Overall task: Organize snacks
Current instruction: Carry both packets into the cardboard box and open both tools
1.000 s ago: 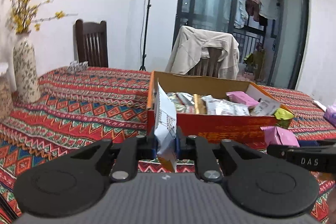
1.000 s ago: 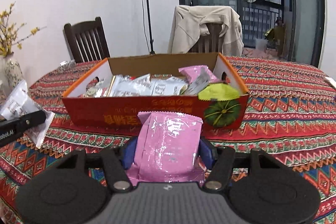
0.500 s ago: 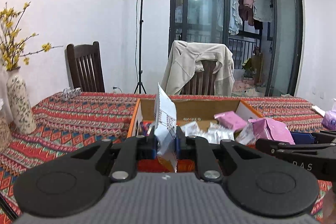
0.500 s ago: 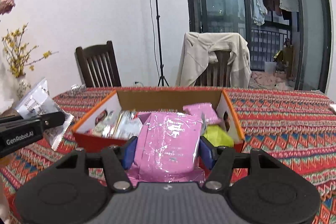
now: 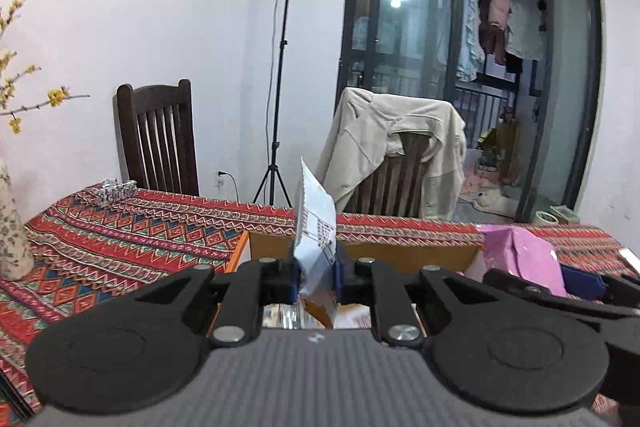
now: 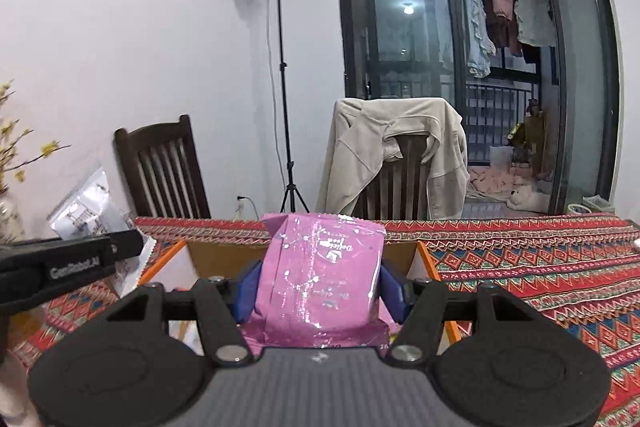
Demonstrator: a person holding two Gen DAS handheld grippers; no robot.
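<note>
Left wrist view: left gripper point(image 5: 316, 273) clamped narrow on white snack packet point(image 5: 316, 227), packet upright, edge-on, above orange box point(image 5: 400, 250). Right gripper beside it at right edge.

Right wrist view: right gripper point(image 6: 318, 289) held wide pink snack bag point(image 6: 320, 271) (glossy) between blue pads point(image 6: 246, 289), above box's near edge, over patterned tablecloth point(image 6: 540, 267).

Matte black handheld grippers with blue finger pads

The left gripper point(image 5: 316, 273) had a grey ribbed body, two round black discs at its sides, angular black linkage arms with silver screws, and blue pads point(image 5: 339, 273). The right gripper point(image 6: 318, 285) was built alike, with larger blue pads point(image 6: 245, 287). White "GenRobot.AI" lettering marked the left gripper's black finger in the right wrist view.
</note>
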